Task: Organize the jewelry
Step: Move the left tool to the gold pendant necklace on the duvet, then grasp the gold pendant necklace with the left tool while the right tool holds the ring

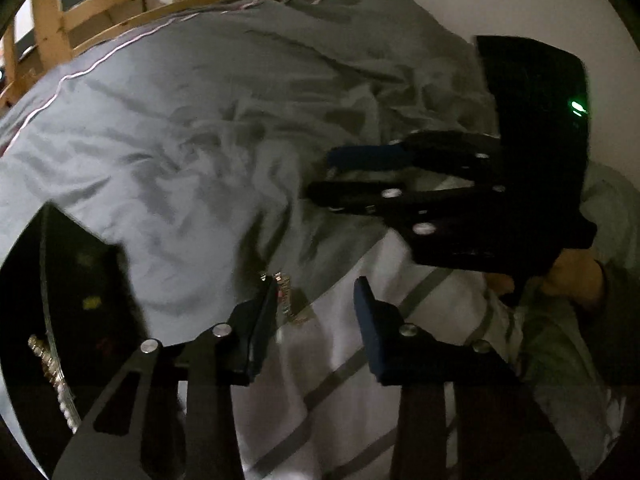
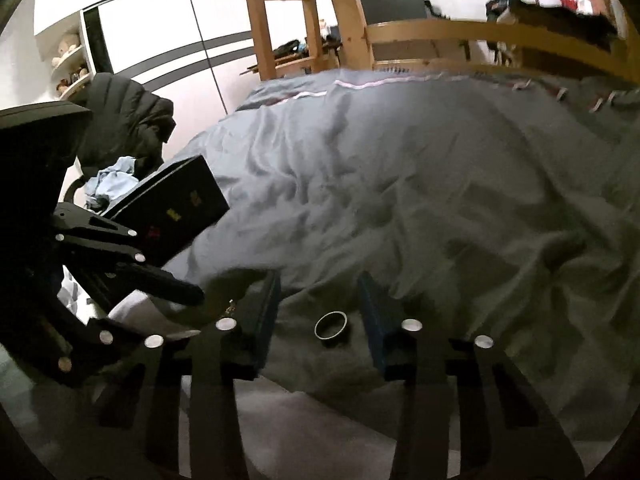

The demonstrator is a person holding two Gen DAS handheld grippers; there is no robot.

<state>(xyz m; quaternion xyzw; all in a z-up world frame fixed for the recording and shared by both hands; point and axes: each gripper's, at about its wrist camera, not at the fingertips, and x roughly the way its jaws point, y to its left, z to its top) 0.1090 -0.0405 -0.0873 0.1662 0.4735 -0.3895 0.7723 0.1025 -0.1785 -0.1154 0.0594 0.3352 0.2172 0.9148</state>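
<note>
Two claws gape apart: right (image 2: 318, 304) straddling upright ring (image 2: 331, 328), left (image 1: 316, 304) beside bracelet (image 1: 285, 296).

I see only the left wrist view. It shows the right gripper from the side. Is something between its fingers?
Observer: Yes. A ring lies on the duvet between the right gripper's fingers.
Operator: Do the pads touch it?
Observer: No. There is a gap on each side, and the jaws stand open.
Operator: I see only part of the box. What is behind it?
Observer: A dark jacket is heaped behind the box.
</note>
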